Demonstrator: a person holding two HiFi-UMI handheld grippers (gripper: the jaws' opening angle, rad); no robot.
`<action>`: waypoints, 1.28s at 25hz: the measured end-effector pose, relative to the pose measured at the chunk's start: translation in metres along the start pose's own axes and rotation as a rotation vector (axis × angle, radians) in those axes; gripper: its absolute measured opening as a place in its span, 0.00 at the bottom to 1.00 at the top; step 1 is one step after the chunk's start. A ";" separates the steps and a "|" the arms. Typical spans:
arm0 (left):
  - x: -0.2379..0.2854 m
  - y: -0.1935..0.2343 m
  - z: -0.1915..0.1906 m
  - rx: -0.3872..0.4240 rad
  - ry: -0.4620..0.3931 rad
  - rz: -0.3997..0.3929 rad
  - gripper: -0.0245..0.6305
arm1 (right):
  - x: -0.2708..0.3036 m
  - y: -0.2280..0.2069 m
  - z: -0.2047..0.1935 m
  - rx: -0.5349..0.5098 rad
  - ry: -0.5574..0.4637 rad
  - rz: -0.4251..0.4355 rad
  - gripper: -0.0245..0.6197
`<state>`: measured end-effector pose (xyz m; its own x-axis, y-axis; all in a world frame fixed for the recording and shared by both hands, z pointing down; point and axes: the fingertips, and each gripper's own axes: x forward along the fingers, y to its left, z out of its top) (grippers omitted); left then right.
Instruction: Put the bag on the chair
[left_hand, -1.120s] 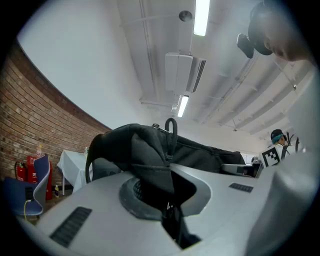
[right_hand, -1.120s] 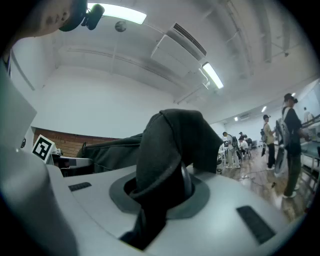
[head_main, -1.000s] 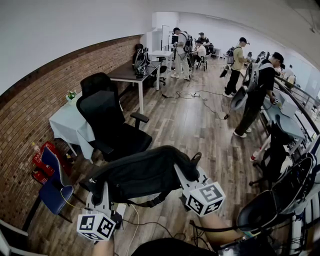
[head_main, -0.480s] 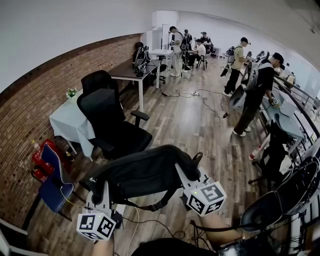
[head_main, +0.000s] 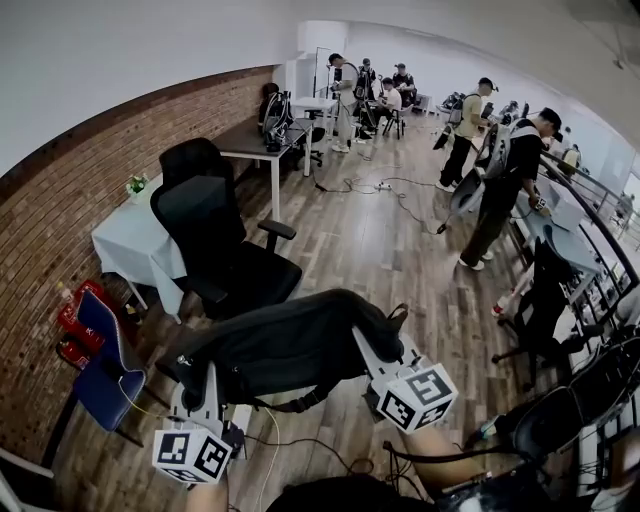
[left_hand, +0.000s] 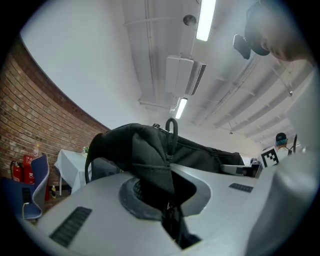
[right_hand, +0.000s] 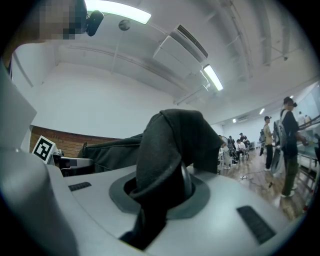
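A long black bag (head_main: 285, 345) hangs stretched between my two grippers, above the wooden floor. My left gripper (head_main: 208, 378) is shut on the bag's left end; in the left gripper view black fabric (left_hand: 150, 165) bunches out of the jaws. My right gripper (head_main: 362, 340) is shut on the bag's right end, and the right gripper view shows the cloth (right_hand: 167, 150) folded between the jaws. A black office chair (head_main: 225, 255) stands just beyond the bag, its seat facing me.
A white-clothed table (head_main: 135, 245) sits left of the chair by the brick wall. A blue chair (head_main: 105, 370) stands at the near left. Cables (head_main: 300, 450) trail on the floor below me. Several people (head_main: 505, 195) stand further down the room; another black chair (head_main: 545, 310) is at right.
Both grippers and the bag have drifted slightly forward toward the black chair. The grips have not changed.
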<state>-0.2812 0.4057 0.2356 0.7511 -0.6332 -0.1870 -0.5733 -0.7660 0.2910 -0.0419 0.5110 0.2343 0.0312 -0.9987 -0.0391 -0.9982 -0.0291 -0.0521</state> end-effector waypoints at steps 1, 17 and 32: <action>-0.001 0.005 -0.001 -0.005 0.001 -0.003 0.07 | 0.002 0.003 -0.002 -0.002 0.003 -0.003 0.15; 0.026 0.038 -0.007 -0.022 0.014 -0.002 0.07 | 0.041 0.001 -0.016 0.024 0.017 0.007 0.15; 0.146 0.037 -0.023 0.015 -0.016 0.084 0.07 | 0.141 -0.101 -0.009 0.033 -0.002 0.115 0.15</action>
<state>-0.1853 0.2877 0.2407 0.6948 -0.6969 -0.1777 -0.6391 -0.7116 0.2918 0.0624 0.3726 0.2429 -0.0828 -0.9954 -0.0491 -0.9930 0.0866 -0.0800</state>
